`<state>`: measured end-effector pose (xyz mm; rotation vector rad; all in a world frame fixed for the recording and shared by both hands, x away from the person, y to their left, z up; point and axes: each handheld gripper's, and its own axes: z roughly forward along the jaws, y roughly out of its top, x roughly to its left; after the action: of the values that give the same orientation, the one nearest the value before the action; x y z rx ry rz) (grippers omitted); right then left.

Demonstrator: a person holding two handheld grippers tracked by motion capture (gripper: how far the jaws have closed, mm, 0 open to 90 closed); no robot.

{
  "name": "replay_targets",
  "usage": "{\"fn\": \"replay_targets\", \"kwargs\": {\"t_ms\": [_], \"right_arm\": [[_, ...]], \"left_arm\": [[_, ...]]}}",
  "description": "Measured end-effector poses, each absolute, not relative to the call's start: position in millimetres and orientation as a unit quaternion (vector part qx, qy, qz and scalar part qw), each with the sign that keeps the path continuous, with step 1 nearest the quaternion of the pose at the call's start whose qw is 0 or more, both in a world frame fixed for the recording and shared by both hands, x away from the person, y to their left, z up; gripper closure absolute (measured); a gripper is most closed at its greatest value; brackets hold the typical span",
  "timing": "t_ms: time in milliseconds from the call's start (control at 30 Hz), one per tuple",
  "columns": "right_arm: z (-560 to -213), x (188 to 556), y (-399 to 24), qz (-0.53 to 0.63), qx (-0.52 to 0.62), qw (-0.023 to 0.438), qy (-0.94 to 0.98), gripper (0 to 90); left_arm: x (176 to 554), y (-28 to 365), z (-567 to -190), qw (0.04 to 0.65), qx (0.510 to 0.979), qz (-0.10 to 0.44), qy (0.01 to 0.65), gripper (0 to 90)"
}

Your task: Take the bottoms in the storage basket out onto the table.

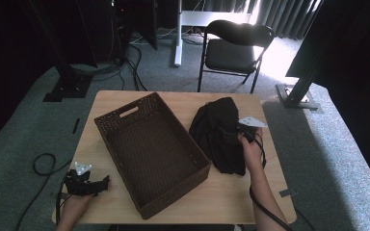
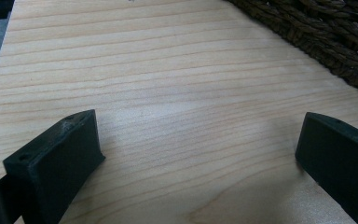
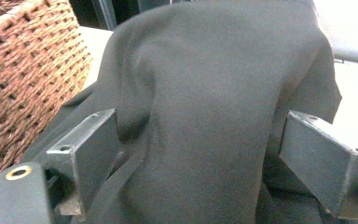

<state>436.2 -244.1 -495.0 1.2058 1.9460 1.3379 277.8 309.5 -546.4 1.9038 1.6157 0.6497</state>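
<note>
A crumpled black cloth (image 1: 220, 133) lies on the wooden table (image 1: 173, 103), to the right of a dark woven basket (image 1: 149, 149). My right gripper (image 1: 236, 135) sits at the cloth's right edge. In the right gripper view its jaws stand wide apart on either side of a raised fold of the black cloth (image 3: 205, 121), so the right gripper (image 3: 200, 154) is open around it. My left gripper (image 1: 94, 185) rests low at the table's front left corner. It is open in the left gripper view (image 2: 196, 154), with bare wood between its jaws.
The basket's wicker wall (image 2: 326, 42) runs close to the left gripper on its right side, and the same wall (image 3: 23, 74) stands left of the cloth in the right gripper view. A black folding chair (image 1: 233, 48) stands beyond the table. Cables lie on the grey carpet (image 1: 43, 163).
</note>
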Motion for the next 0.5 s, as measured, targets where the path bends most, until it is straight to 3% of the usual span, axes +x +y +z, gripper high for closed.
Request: {"fn": "replay_targets", "kwargs": {"t_ms": [333,500], "right_arm": [[-484,429,-250,0.495,0.432,0.27,0.704,10.9],[-482,423,-253,0.496,0.415,0.261,0.716,10.9]], "left_arm": [[278,310,-546,0.277,0.709,0.242,0.602,0.1],[278,310,-546,0.277,0.709,0.242,0.602,0.1]]}}
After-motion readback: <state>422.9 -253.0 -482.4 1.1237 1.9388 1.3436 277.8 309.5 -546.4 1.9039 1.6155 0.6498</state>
